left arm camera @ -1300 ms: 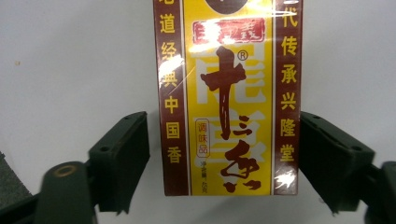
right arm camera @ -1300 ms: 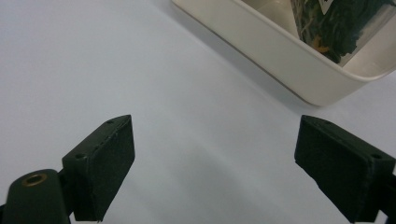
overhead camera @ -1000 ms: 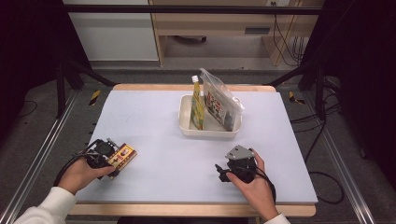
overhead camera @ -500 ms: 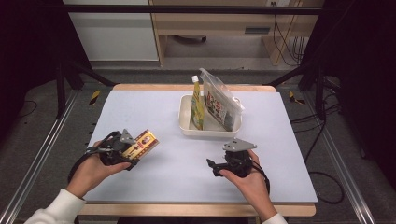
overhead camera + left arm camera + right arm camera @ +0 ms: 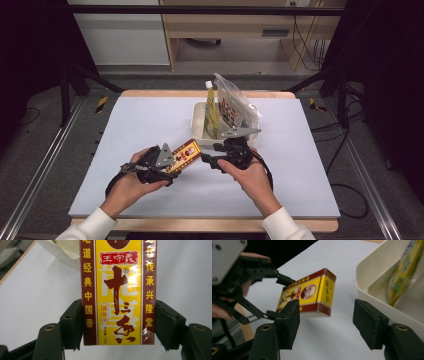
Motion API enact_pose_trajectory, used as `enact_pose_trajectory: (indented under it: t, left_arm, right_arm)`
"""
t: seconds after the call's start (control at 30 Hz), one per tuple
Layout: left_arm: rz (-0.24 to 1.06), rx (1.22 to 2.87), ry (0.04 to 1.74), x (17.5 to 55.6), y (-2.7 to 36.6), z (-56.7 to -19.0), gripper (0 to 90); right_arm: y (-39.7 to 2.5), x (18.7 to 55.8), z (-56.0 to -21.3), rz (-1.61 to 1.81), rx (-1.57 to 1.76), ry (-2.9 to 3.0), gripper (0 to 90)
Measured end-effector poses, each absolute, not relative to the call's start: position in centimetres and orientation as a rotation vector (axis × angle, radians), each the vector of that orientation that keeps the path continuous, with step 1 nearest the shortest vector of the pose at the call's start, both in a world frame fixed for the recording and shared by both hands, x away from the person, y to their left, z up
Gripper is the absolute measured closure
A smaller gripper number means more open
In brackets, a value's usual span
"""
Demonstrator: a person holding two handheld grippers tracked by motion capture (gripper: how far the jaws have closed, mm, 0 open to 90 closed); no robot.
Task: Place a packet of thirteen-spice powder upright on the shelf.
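the left gripper is clamping the near end of the yellow and red box between its two jaws, holding it clear above the white table with the far end sticking out ahead of the jaws. the right gripper is standing with its jaws wide apart and bare, facing that box, which is hanging just beyond them. farther off, to the right of those jaws, the cream tray is sitting with a yellow-green pouch leaning inside it.
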State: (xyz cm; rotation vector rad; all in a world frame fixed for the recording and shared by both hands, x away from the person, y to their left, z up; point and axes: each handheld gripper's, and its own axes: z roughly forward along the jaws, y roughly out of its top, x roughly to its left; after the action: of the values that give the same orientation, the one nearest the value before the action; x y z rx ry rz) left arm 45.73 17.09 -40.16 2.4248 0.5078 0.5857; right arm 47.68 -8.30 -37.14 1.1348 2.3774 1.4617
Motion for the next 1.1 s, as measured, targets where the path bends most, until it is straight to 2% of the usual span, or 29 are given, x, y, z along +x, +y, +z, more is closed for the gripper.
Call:
enact_pose_trajectory:
  t: [0.43, 0.67, 1.1]
  left_arm:
    - [0.594, 2.368, 0.448, 44.7, 16.8, -40.1, 31.7]
    - [0.625, 2.303, 0.431, 44.5, 16.8, -39.8, 31.7]
    - [0.643, 2.308, 0.401, 45.1, 16.7, -41.0, 31.6]
  right_arm:
    - [-6.6, 49.0, -37.3, 1.450, 1.191, 2.501, 42.9]
    - [-6.4, 49.3, -37.1, 1.486, 1.232, 2.538, 50.8]
    - [-6.6, 49.6, -36.7, 1.485, 1.430, 2.548, 64.2]
